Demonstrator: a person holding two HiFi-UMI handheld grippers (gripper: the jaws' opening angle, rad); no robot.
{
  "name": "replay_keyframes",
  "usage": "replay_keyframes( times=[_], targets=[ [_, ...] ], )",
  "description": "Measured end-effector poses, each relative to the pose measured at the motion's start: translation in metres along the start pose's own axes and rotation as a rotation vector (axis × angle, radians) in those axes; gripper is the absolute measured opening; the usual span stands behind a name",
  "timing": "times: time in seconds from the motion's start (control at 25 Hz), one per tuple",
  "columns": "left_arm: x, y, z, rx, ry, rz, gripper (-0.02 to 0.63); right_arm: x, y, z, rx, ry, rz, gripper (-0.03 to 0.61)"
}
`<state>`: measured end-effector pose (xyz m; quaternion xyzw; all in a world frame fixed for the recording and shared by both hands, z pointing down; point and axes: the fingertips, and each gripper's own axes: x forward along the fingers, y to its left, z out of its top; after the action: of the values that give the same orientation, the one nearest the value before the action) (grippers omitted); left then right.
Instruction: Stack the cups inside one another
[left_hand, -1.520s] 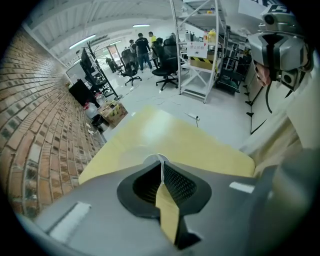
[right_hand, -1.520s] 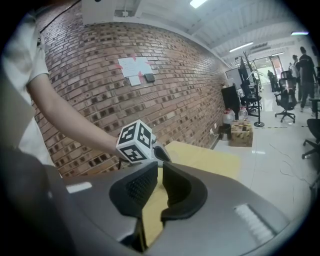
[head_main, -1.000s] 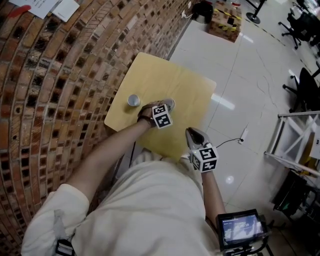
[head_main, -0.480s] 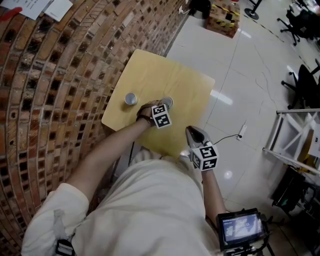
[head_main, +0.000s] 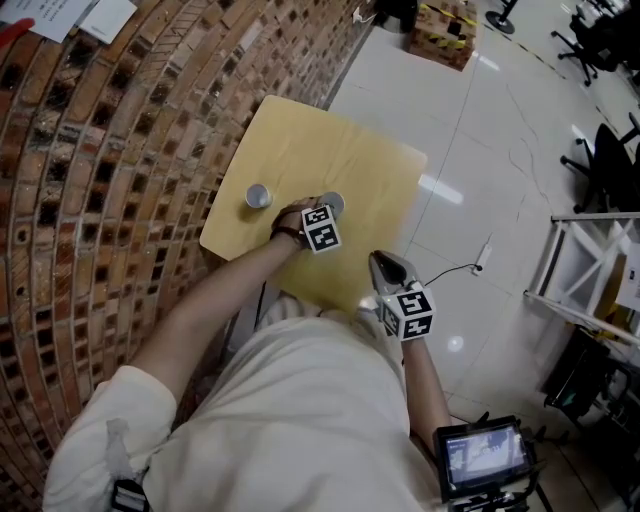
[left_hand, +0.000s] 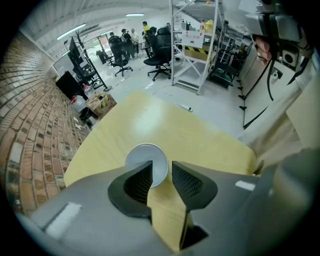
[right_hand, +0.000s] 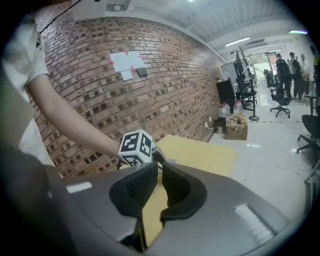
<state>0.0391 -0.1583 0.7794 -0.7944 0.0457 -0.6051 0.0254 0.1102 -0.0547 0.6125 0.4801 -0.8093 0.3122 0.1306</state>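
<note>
Two grey cups stand on the yellow table (head_main: 330, 150). One cup (head_main: 258, 196) stands alone near the wall side. The other cup (head_main: 332, 204) shows its open mouth (left_hand: 145, 157) just under my left gripper (left_hand: 162, 167), which points steeply down. Its jaws have just been opening; they stand apart with that cup's near rim between them, the pads off it. My right gripper (head_main: 386, 264) hovers over the table's near edge, apart from both cups. In the right gripper view its jaws (right_hand: 159, 172) are shut on nothing, facing the left gripper's marker cube (right_hand: 136, 147).
A brick wall (head_main: 100, 150) runs along the table's left side. White tiled floor (head_main: 480, 130) lies to the right, with a white rack (head_main: 590, 260), office chairs (head_main: 600, 45) and a cardboard box (head_main: 440, 35) farther off. A small screen (head_main: 480, 455) hangs at my waist.
Both hands stay about where they were, the left one over the same cup. Only the head view has drifted a little.
</note>
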Motion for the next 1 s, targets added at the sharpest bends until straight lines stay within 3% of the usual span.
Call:
replay_keyframes(
  times=[0.2, 0.32, 0.44, 0.52, 0.68, 0.84, 1.0],
  targets=[
    [-0.003, -0.003, 0.003, -0.024, -0.029, 0.002, 0.175, -0.003, -0.003, -0.003, 0.008, 0.004, -0.004, 0.028],
    [-0.019, -0.002, 0.010, -0.093, -0.100, 0.032, 0.198, -0.006, -0.004, 0.000, 0.007, -0.004, -0.004, 0.028],
    [-0.045, -0.002, 0.016, -0.242, -0.202, 0.063, 0.191, -0.012, -0.004, 0.004, -0.001, -0.004, 0.000, 0.028],
    [-0.066, 0.008, 0.015, -0.398, -0.286, 0.095, 0.131, -0.012, -0.007, 0.010, -0.009, -0.013, 0.003, 0.028],
    [-0.106, 0.017, 0.012, -0.664, -0.445, 0.109, 0.120, -0.013, -0.010, 0.015, -0.017, -0.020, 0.006, 0.028],
    [-0.138, 0.014, 0.014, -0.778, -0.546, 0.089, 0.120, -0.013, -0.010, 0.020, -0.036, -0.018, 0.006, 0.029],
    [-0.170, 0.012, 0.019, -0.817, -0.643, 0.088, 0.120, -0.013, -0.005, 0.029, -0.061, -0.031, 0.008, 0.034]
  ],
)
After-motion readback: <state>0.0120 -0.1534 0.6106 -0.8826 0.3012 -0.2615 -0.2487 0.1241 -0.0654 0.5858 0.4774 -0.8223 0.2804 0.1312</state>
